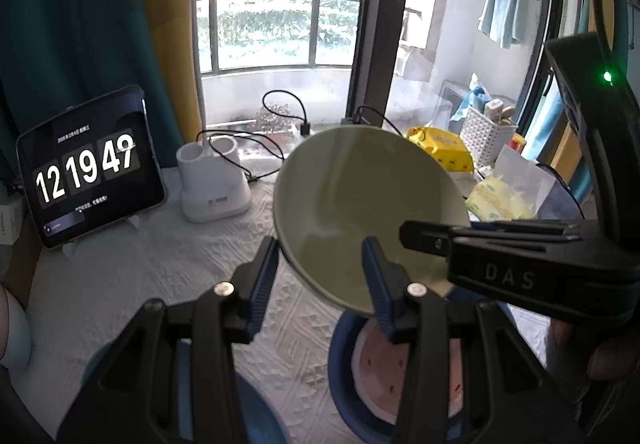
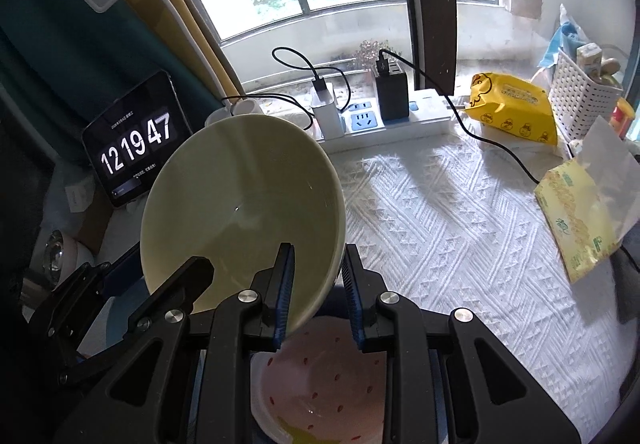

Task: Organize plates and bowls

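Pale green ceramic bowl (image 2: pixel 240 211), tilted: rim clamped between right hand-held gripper (image 2: pixel 318 294) pads; left hand-held gripper (image 1: pixel 320 284) half-open, straddling its opposite rim.

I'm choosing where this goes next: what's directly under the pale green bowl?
Below the pale green bowl, held tilted by the right gripper, sits a pink speckled bowl on something dark blue. The grippers cover most of both.
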